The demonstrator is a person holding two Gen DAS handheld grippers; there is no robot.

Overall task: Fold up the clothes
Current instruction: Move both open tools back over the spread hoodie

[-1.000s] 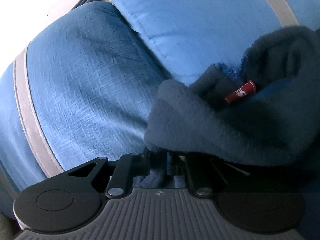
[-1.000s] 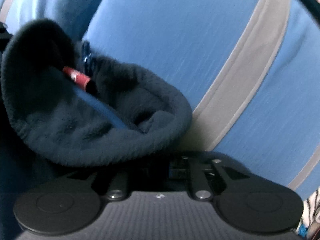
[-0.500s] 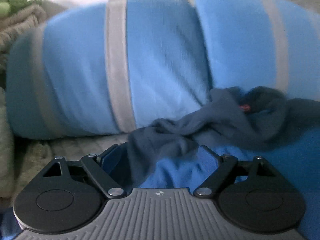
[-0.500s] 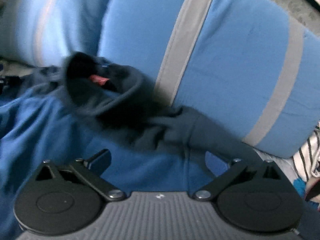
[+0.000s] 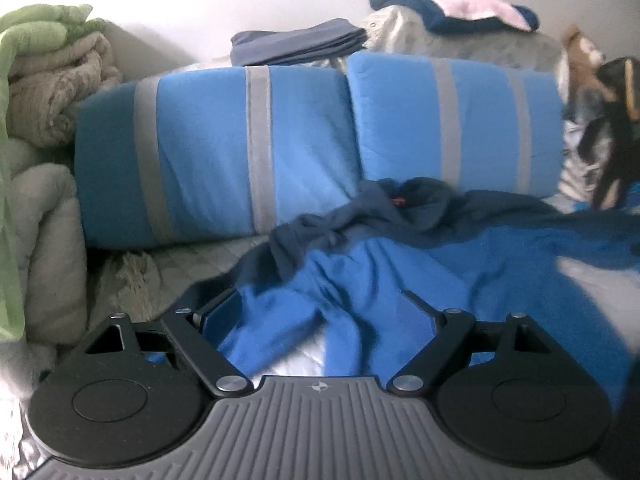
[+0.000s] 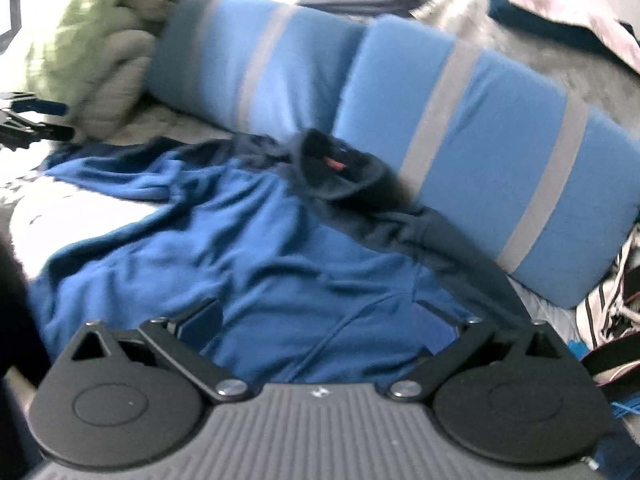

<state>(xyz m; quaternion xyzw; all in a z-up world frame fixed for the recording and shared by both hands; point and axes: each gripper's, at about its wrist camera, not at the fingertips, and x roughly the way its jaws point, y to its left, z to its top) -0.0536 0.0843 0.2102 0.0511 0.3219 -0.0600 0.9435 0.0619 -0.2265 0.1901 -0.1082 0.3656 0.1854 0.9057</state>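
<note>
Left wrist view: left gripper [image 5: 318, 314] has its jaws spread wide w/ nothing between them, held over the blue garment [image 5: 360, 280]. Garment lies rumpled on the bed [image 5: 192, 258], its dark navy collar [image 5: 400, 208] bunched up against the two blue pillows w/ grey stripes [image 5: 224, 148]. Small red tag [image 5: 398, 201] shows inside the collar. Beige blanket [image 5: 52, 92] heaped at left, folded dark cloth [image 5: 296, 46] behind the pillows.

Right wrist view: right gripper [image 6: 320, 320] also spread apart, empty, over the garment's [image 6: 248, 248] lower part. Collar [image 6: 340, 172] stands open, touching the nearer pillow [image 6: 480, 132]; red tag [image 6: 335, 164] visible, pic blurred. Striped cloth [image 6: 616, 296] at far right.
</note>
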